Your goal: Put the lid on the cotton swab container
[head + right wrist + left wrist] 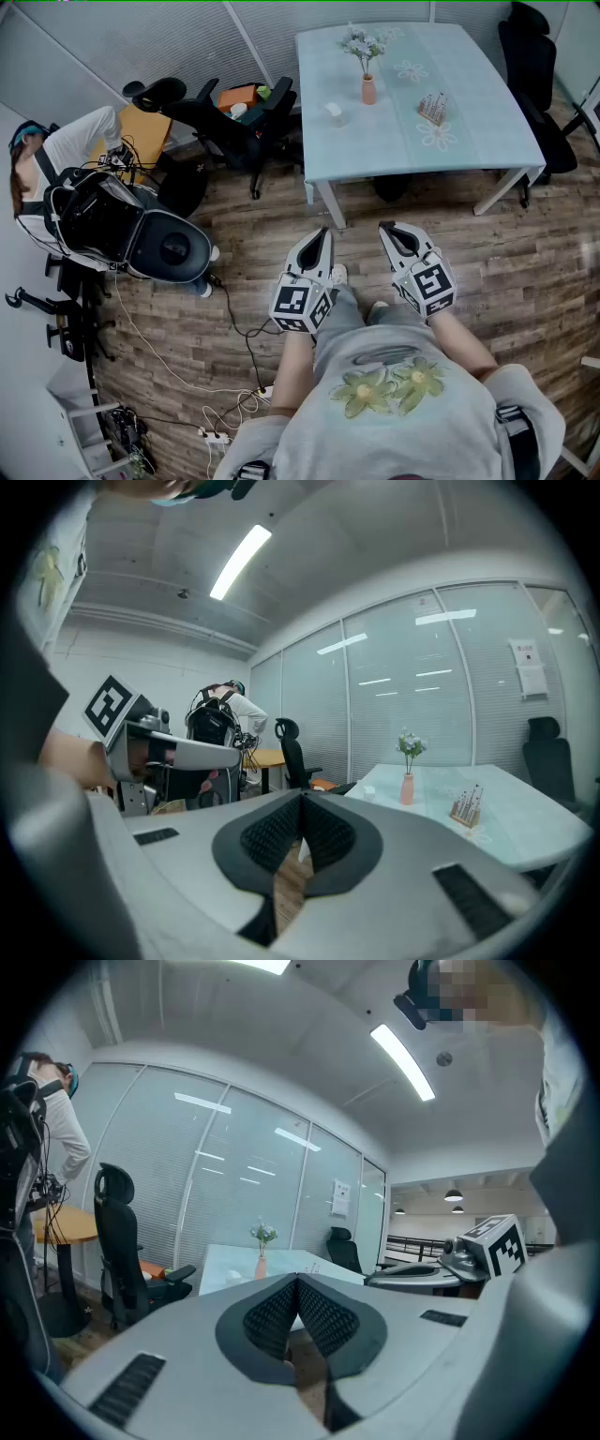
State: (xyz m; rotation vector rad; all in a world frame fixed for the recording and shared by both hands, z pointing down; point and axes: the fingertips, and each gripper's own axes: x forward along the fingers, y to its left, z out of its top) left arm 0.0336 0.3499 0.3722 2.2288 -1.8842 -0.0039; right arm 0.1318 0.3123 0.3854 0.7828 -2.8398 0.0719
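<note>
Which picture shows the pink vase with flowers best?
The head view: the pink vase stands whole and unblocked on the table, with its flowers clear. The right gripper view shows the vase side-on but smaller. The left gripper view shows the vase tiny and far off.

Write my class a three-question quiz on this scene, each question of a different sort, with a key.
1. True or false: the left gripper and the right gripper are both shut and empty.
2. Where does the vase stand? A. on a chair B. on the table C. on a shelf
3. Which gripper touches the table?
Key: 1 true; 2 B; 3 neither, both are over the floor, short of the table.
</note>
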